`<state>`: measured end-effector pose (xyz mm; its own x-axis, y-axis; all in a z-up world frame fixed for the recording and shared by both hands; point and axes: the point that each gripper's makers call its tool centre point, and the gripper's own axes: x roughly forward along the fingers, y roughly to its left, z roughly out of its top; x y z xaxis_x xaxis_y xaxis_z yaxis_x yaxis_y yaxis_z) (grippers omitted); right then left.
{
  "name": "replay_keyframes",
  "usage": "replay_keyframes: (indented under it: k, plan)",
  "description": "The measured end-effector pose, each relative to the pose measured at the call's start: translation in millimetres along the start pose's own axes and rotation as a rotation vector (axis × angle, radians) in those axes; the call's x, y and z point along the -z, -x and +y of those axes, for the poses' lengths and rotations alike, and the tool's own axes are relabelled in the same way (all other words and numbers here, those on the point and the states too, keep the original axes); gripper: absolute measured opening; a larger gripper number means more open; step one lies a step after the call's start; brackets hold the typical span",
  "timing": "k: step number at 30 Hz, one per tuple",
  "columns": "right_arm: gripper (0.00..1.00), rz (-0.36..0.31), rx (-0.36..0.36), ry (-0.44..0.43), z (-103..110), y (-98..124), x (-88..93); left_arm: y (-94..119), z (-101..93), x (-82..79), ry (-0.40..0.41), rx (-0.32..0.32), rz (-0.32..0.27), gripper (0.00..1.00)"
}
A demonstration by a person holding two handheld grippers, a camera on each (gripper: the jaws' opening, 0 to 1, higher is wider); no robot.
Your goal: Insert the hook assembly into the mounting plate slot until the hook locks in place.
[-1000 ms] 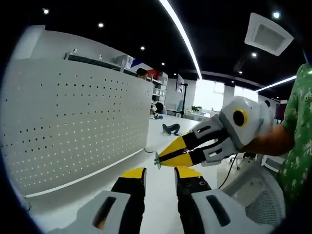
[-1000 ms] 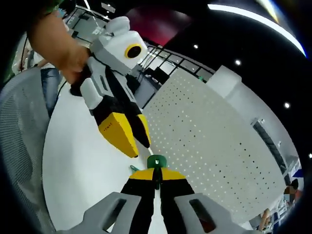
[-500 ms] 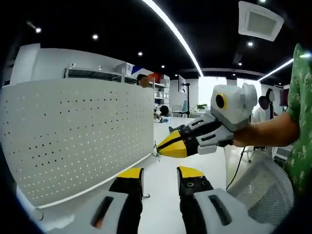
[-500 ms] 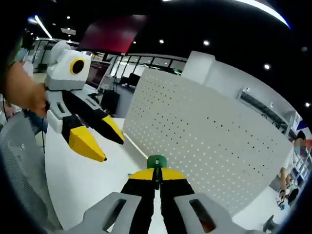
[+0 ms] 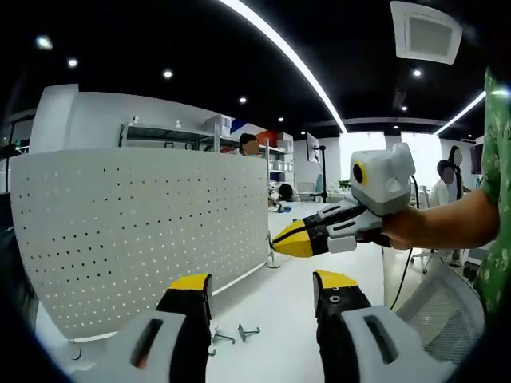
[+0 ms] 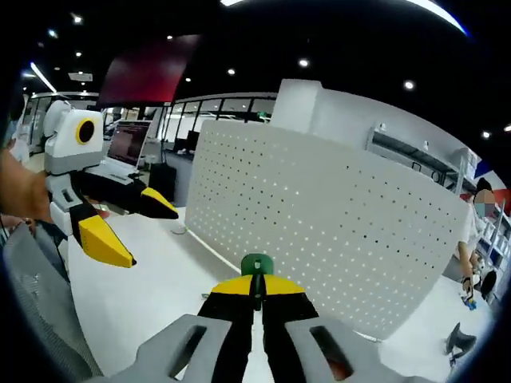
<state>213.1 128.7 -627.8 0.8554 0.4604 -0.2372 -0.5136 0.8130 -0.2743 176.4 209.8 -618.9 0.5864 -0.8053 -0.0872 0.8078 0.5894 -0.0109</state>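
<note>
White perforated metal, my mounting plate [image 5: 144, 231], stands upright along the left of the left gripper view, on a white table [image 5: 279, 319]. Just in front of its lower edge, between my left gripper's [image 5: 259, 291] spread-apart yellow-tipped jaws, lie two small metal hooks [image 5: 235, 333] on the table (loose ones, touching nothing of mine). Further right my right gripper [image 5: 275, 239] comes in, its jaws pressed together near the plate's end, and my hand [image 5: 407, 230] and green patterned sleeve [image 5: 499, 199] follow.

In the right gripper view my left gripper [image 6: 132, 239] hangs at the left with jaws apart. At centre my right gripper [image 6: 256, 281] is clamped on the green-headed hook assembly [image 6: 256, 264], just short of the mounting plate [image 6: 335, 231].
</note>
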Motion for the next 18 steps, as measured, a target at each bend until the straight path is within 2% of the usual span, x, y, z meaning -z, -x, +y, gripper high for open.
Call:
replay_keyframes:
  k: [9,15,18]
  plan:
    - [0.01,-0.004,0.025,-0.023,-9,-2,-3.1,8,13.5,-2.9,0.006,-0.112,-0.028,0.88]
    - [0.01,-0.005,0.051,-0.029,-20,-3,-6.7,15,18.8,-4.7,0.001,-0.157,-0.051,0.97]
    - [0.01,-0.007,0.062,-0.037,-25,-4,-8.0,17,19.2,-4.6,0.014,-0.153,-0.058,0.99]
